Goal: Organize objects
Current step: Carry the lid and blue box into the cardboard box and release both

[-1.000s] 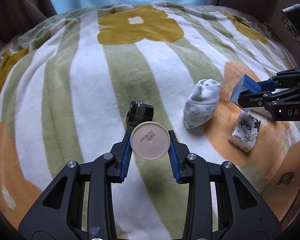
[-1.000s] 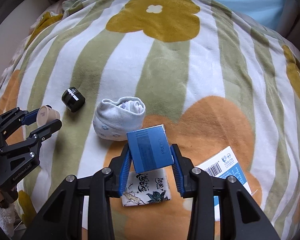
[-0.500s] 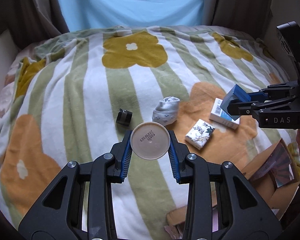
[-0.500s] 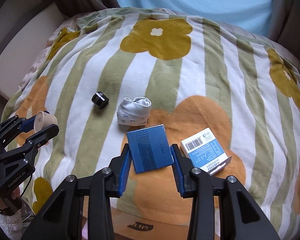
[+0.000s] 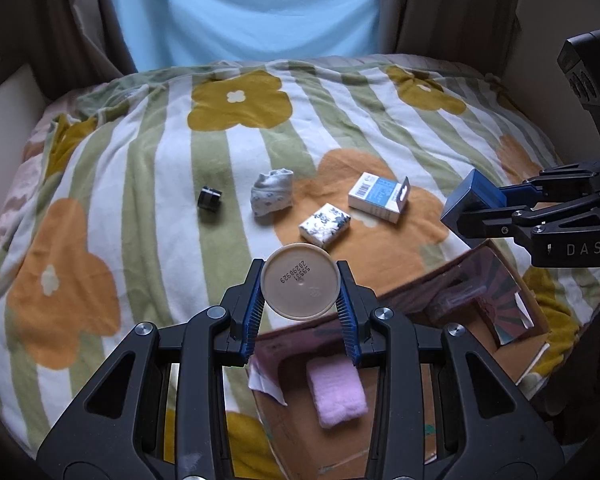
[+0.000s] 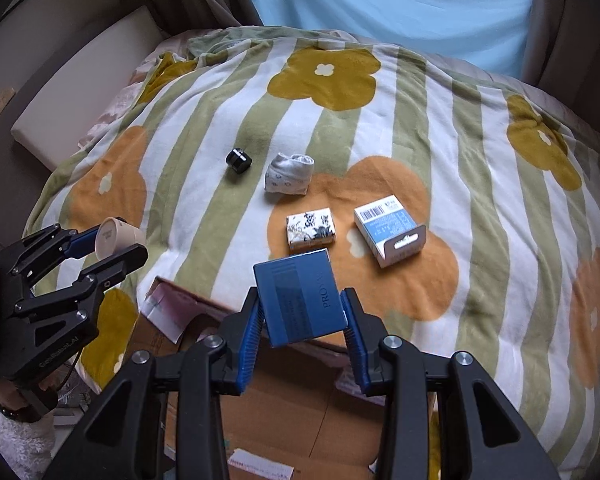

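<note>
My left gripper [image 5: 299,312] is shut on a beige round cup [image 5: 299,285], held above the near edge of the bed and over an open cardboard box [image 5: 380,420]. My right gripper [image 6: 302,336] is shut on a dark blue box [image 6: 300,298], also above the cardboard box [image 6: 284,412]. On the blanket lie a black cap [image 5: 209,199], a rolled grey sock [image 5: 271,197], a floral tissue pack [image 5: 325,225] and a white-and-blue carton [image 5: 380,197]. They also show in the right wrist view: cap [image 6: 238,159], sock [image 6: 289,173], tissue pack [image 6: 310,228], carton [image 6: 390,231].
A striped flower blanket [image 5: 148,152] covers the bed. A pink cloth [image 5: 336,392] lies in the cardboard box, with a patterned item [image 5: 496,292] in its right part. A light blue curtain [image 5: 240,12] hangs behind. A white cushion [image 6: 80,80] stands at the bed's left side.
Both grippers have pulled back and up from the blanket with their loads. The cardboard box at the bed's near edge has come into view beneath them.
</note>
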A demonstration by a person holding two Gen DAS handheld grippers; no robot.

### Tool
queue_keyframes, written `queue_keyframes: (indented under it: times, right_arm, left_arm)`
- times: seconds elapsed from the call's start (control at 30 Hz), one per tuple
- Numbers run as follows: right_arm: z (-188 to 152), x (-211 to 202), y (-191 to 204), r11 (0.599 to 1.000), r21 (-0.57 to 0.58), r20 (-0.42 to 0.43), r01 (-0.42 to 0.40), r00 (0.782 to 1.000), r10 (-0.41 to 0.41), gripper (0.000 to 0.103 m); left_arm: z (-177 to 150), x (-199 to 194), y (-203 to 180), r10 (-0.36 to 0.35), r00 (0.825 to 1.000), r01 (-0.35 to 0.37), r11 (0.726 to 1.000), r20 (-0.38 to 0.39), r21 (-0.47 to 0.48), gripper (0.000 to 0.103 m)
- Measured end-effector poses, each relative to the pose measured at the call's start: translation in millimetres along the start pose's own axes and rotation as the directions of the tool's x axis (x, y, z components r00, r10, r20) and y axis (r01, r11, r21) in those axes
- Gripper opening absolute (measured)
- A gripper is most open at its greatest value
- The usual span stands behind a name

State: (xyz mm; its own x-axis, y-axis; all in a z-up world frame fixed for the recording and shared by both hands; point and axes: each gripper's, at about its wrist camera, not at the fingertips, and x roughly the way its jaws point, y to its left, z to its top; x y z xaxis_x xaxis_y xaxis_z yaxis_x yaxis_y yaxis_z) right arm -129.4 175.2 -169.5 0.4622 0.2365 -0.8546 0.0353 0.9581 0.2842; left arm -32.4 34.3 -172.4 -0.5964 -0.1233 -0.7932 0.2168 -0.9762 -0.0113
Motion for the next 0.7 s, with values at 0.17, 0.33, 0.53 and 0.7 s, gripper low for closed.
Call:
queue_keyframes:
  times: [0.17,0.33,0.53,0.7]
  right_arm:
    - [-37.8,-1.8,-1.5,1.000,0.004,-0.049,-0.014,0.999,0.014,0.036]
    - [-74.0,12.2,-5.9,1.000,0.005,-0.104,-0.010,0.995,0.010,0.036]
    - [-102.3,35.1,-14.1,1.000,0.023,-0.151,0.009,0.988,-0.006,0.036]
    - [-115.9,44.3,-19.7,0.999,0.035,-0.179,0.003,0.984,0.003,0.036]
  left_arm:
    - [-33.8,-1.2,-25.6,-0.023,0.998,0.022,1.000,-0.053,-0.020,0.031]
    - [-71.8,13.8,-40.4,-0.042,0.992,0.035,0.997,-0.121,-0.063,0.031]
    - [-100.4,43.8,-47.6,-0.055,0.981,0.040,0.996,-0.187,-0.082,0.031]
    - [-103.5,52.6,-54.9,-0.059,0.978,0.044,0.996,-0.200,-0.078,0.031]
